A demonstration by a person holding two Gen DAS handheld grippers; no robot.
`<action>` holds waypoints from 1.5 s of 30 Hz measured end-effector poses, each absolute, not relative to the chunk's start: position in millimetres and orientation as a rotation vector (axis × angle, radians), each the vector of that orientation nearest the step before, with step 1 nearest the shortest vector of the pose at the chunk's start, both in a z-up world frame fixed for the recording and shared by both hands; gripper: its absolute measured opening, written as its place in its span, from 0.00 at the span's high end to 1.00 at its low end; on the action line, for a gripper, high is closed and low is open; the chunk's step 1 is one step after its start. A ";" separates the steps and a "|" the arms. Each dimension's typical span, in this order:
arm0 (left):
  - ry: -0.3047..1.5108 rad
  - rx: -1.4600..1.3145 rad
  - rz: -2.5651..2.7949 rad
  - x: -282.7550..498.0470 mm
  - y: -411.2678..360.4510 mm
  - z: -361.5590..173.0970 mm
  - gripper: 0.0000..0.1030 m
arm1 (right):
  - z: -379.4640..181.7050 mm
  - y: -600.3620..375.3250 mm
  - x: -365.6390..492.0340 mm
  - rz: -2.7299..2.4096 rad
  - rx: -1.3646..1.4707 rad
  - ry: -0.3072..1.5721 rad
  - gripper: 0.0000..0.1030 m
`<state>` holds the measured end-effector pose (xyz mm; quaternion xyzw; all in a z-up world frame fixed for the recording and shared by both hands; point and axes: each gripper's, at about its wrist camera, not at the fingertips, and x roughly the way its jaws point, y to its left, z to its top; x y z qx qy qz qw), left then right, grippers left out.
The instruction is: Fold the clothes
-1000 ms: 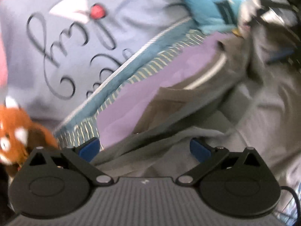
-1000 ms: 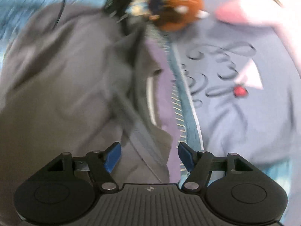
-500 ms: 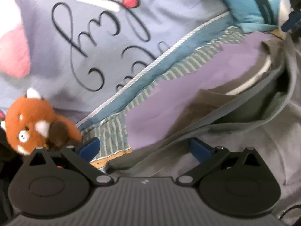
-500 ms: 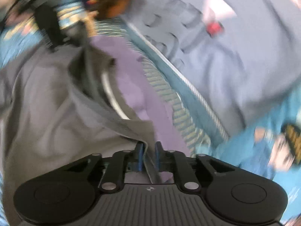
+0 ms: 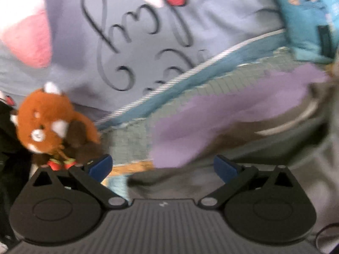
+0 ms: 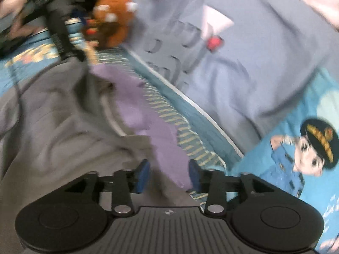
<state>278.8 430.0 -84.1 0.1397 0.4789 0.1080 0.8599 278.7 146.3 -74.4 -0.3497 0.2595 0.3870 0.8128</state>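
Note:
A grey garment [image 6: 53, 127] lies rumpled on a purple sheet [image 6: 152, 127]. Its pale inner band and hem run up the middle of the right wrist view. My right gripper [image 6: 168, 174] hovers over that hem and its jaws are opening. Grey fabric lies between the blue pads without being pressed. In the left wrist view the same garment [image 5: 307, 154] fills the lower right, blurred. My left gripper [image 5: 163, 167] is open wide just above the garment's dark edge, with nothing gripped.
An orange plush animal [image 5: 50, 124] [image 6: 114, 21] sits at the sheet's far end. A lilac-grey pillow with black script [image 5: 148, 42] [image 6: 254, 63] lies beyond a striped teal border. A blue cartoon-print cushion [image 5: 307, 17] [image 6: 296, 158] lies beside it.
My right gripper closed on the grey hem half a second ago and has since parted its pads while lifting and rolling. The left view has slid, and the plush shows more fully.

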 end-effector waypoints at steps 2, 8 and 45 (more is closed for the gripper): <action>1.033 0.299 0.171 273.1 416.6 -82.1 0.00 | -71.2 146.0 268.5 0.895 -0.798 0.543 0.53; 1.100 0.379 0.010 251.7 373.3 -78.7 0.00 | -52.1 168.5 241.7 1.084 -1.044 0.406 0.45; 1.139 0.391 -0.289 284.4 433.5 -134.8 0.00 | -88.7 275.2 290.2 1.123 -1.041 0.651 0.48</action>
